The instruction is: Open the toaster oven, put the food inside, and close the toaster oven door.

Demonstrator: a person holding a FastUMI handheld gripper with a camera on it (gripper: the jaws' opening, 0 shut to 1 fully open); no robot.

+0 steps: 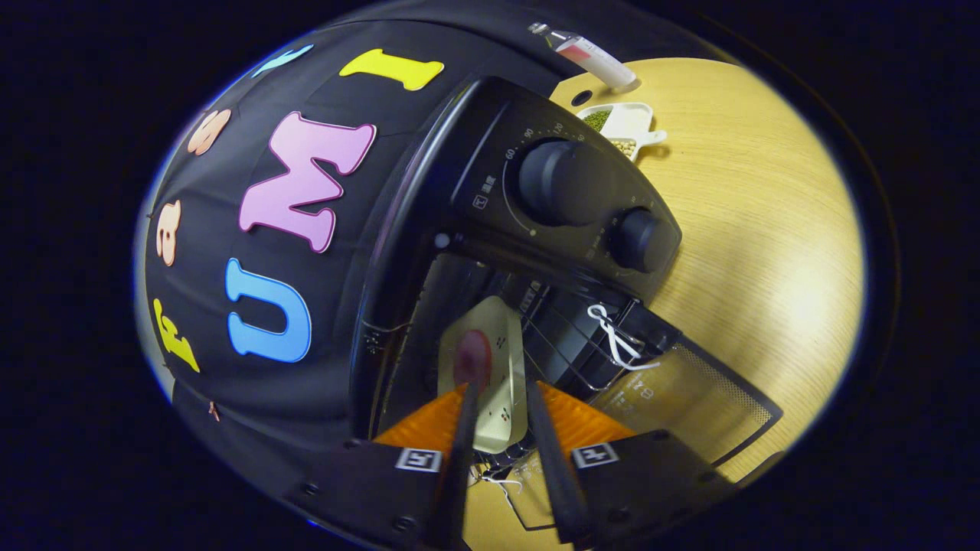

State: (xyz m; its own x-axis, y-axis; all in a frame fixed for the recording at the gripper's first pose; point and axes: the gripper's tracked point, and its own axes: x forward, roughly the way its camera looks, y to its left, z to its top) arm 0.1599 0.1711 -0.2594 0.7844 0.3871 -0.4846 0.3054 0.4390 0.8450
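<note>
Gripping pale plate (501, 367) by near rim, gripper (501, 405) fingers clamp both sides. Plate carries dark red food (472, 356), already past door opening, over wire rack (563, 348) inside toaster oven (536, 229). Glass door (689, 405) hangs open, flat beside fingers. Narrow room between plate edges and oven walls. Wooden table (766, 229) open beyond; small dish (624, 126) well apart.

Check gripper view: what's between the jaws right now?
A pale plate carrying a reddish piece of food sits between the gripper's jaws, reaching into the open toaster oven. Firm clamping can't be confirmed.
</note>
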